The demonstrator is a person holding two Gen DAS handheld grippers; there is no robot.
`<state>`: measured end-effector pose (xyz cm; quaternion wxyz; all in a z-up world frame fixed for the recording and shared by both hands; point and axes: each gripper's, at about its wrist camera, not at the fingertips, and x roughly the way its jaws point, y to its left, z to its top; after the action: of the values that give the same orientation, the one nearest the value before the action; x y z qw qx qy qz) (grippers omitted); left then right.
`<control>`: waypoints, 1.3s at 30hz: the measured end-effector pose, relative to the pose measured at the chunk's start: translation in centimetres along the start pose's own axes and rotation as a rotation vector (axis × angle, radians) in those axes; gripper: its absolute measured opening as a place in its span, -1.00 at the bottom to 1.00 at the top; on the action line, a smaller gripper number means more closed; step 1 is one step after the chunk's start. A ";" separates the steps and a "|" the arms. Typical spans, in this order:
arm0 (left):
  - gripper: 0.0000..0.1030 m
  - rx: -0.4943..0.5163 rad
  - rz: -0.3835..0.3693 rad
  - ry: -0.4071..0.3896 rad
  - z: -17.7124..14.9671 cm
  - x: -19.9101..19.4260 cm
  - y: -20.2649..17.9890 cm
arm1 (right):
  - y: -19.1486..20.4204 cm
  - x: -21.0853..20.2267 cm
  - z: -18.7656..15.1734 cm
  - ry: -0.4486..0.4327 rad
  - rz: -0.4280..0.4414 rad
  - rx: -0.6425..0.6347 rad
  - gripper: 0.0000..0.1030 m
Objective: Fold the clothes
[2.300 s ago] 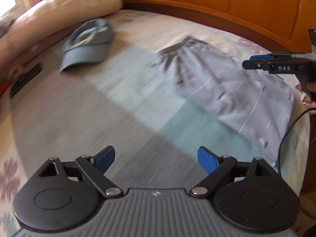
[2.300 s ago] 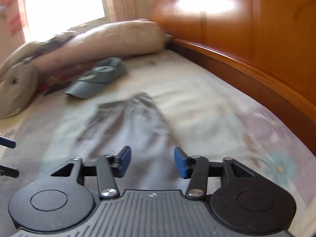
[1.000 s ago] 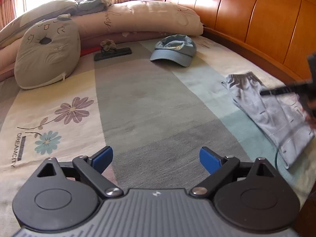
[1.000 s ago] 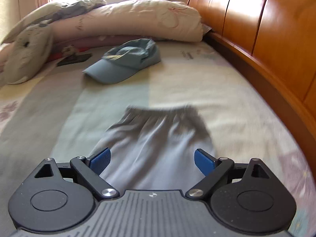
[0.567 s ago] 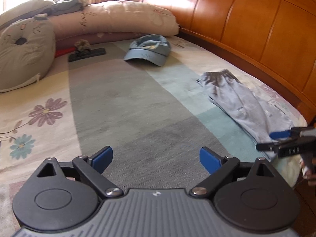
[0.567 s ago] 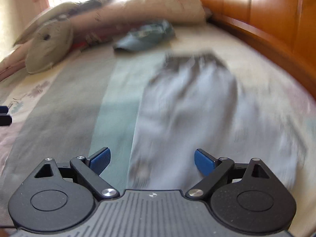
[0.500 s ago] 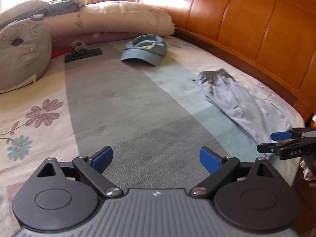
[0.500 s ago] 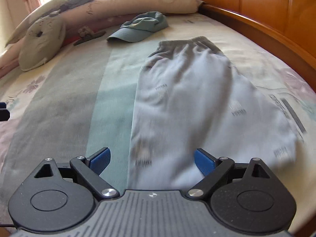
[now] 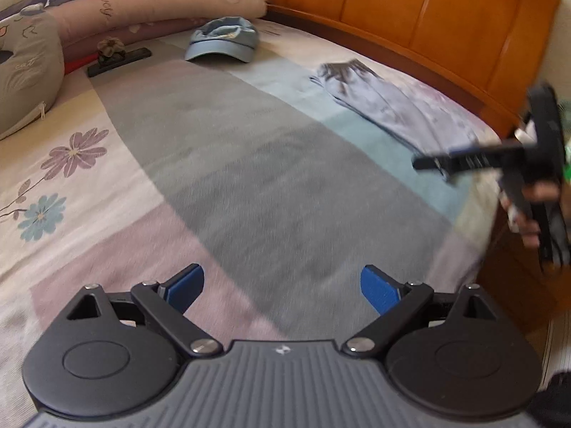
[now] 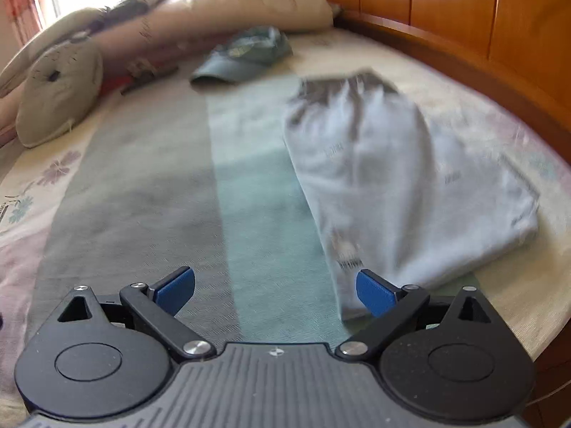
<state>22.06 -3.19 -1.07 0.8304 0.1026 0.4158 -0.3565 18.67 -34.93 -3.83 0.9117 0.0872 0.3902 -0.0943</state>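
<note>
A bed (image 10: 150, 192) with a striped, flower-printed sheet and an orange wooden headboard (image 9: 428, 25) fills both views. Long rolled pillows (image 9: 171, 0) and a grey cushion (image 10: 60, 92) lie along its far edge. The light grey trousers (image 10: 392, 178) lie flat on the sheet near the headboard, waistband toward a blue cap (image 9: 225, 41). The left gripper (image 9: 282, 287) hovers over bare sheet, its jaws wide apart and empty. The right gripper (image 10: 274, 290), beside the trousers' near end, has its jaws opening, nothing pressed between them. A hand (image 9: 528, 214) holds it.
</note>
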 end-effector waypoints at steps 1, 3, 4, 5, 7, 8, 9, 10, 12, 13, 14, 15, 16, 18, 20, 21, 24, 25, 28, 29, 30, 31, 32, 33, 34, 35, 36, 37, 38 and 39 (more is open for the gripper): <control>0.84 0.002 -0.005 0.001 -0.3 -0.3 0.1 | 0.6 -0.1 0.3 -0.006 -0.022 -0.016 0.99; 0.84 0.000 -0.017 0.001 -0.6 -1.0 0.4 | 0.7 0.3 0.9 0.005 -0.038 -0.005 0.99; 0.84 -0.002 -0.023 -0.001 -0.6 -1.2 0.5 | 0.7 0.6 1.1 0.013 -0.041 0.006 0.99; 0.84 -0.001 -0.031 -0.001 -0.7 -1.5 0.4 | 0.6 0.8 1.2 0.031 -0.036 0.022 0.99; 0.84 0.009 -0.035 -0.003 -0.7 -1.9 0.2 | 0.5 1.1 1.1 0.074 -0.015 0.056 0.99; 0.84 0.019 -0.034 -0.004 -0.7 -2.1 0.0 | 0.6 1.0 1.0 0.090 -0.006 0.065 0.99; 0.84 0.029 -0.031 -0.006 -0.7 -2.2 -0.2 | 0.7 0.6 1.0 0.095 0.002 0.067 0.99; 0.84 0.035 -0.029 -0.007 -0.7 -2.4 -0.4 | 0.8 0.1 1.0 0.090 0.011 0.063 0.99; 0.84 0.039 -0.030 -0.008 -0.6 -2.4 -1.0 | 0.9 -1.2 1.3 0.070 0.020 0.057 0.99; 0.84 0.039 -0.030 -0.008 -0.5 -2.4 -1.3 | 0.7 -1.8 1.4 0.060 0.022 0.052 1.00; 0.84 0.039 -0.028 -0.009 -0.4 -2.3 -1.6 | 0.5 -2.2 1.6 0.049 0.023 0.046 1.00; 0.84 0.039 -0.021 -0.011 -0.3 -2.2 -2.0 | 0.3 -2.6 1.8 0.039 0.024 0.041 1.00; 0.84 0.039 -0.013 -0.012 -0.2 -2.1 -2.4 | 0.1 -3.0 2.0 0.029 0.025 0.035 1.00; 0.84 0.039 0.001 -0.016 0.1 -1.8 -3.2 | -0.6 -3.4 2.4 0.007 0.030 0.020 1.00; 0.84 0.037 0.017 -0.019 0.3 -1.6 -4.1 | -1.7 -3.7 2.8 -0.021 0.035 0.008 1.00; 0.84 0.030 0.026 -0.017 0.6 -1.4 -4.4 | -2.4 -3.8 2.9 -0.040 0.038 0.004 1.00; 0.84 0.010 0.058 -0.012 1.2 -0.9 -5.4 | -5.2 -4.2 3.0 -0.112 0.044 0.007 1.00; 0.84 0.003 0.067 -0.010 1.4 -0.7 -5.7 | -6.4 -4.3 3.0 -0.137 0.044 0.018 1.00; 0.84 -0.012 0.082 0.007 1.8 0.1 -6.5 | -10.5 -3.5 2.7 -0.172 0.044 0.096 1.00; 0.84 -0.015 0.087 0.014 1.9 0.4 -6.8 | -11.8 -3.1 2.5 -0.180 0.050 0.129 1.00; 0.84 -0.018 0.093 0.022 2.0 0.8 -7.1 | -13.1 -2.7 2.3 -0.188 0.056 0.163 1.00; 0.84 -0.019 0.098 0.027 2.1 1.1 -7.3 | -14.2 -2.3 2.0 -0.193 0.067 0.195 1.00; 0.84 -0.021 0.101 0.029 2.2 1.4 -7.6 | -15.1 -1.9 1.7 -0.194 0.085 0.222 1.00; 0.84 -0.024 0.103 0.030 2.3 1.6 -7.8 | -15.9 -1.4 1.4 -0.193 0.108 0.247 1.00; 0.84 -0.028 0.107 0.025 2.5 1.8 -8.0 | -16.5 -0.9 1.2 -0.189 0.118 0.270 1.00; 0.84 -0.032 0.116 0.014 2.7 1.9 -8.2 | -17.1 -0.5 0.9 -0.181 0.121 0.291 1.00; 0.84 -0.035 0.126 0.002 3.0 2.0 -8.4 | -17.7 0.0 0.5 -0.174 0.123 0.312 1.00; 0.84 -0.035 0.136 -0.012 3.3 2.0 -8.5 | -18.2 0.4 0.3 -0.162 0.111 0.328 0.98; 0.84 -0.036 0.143 -0.025 3.6 2.0 -8.5 | -18.6 0.4 0.2 -0.160 0.109 0.340 0.94; 0.84 -0.036 0.149 -0.038 3.9 2.0 -8.6 | -18.8 0.2 0.1 -0.168 0.121 0.349 0.94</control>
<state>19.47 -12.24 1.01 0.8641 0.1113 0.3973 -0.2881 14.36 -53.20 -5.54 0.9161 0.2593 0.2844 -0.1123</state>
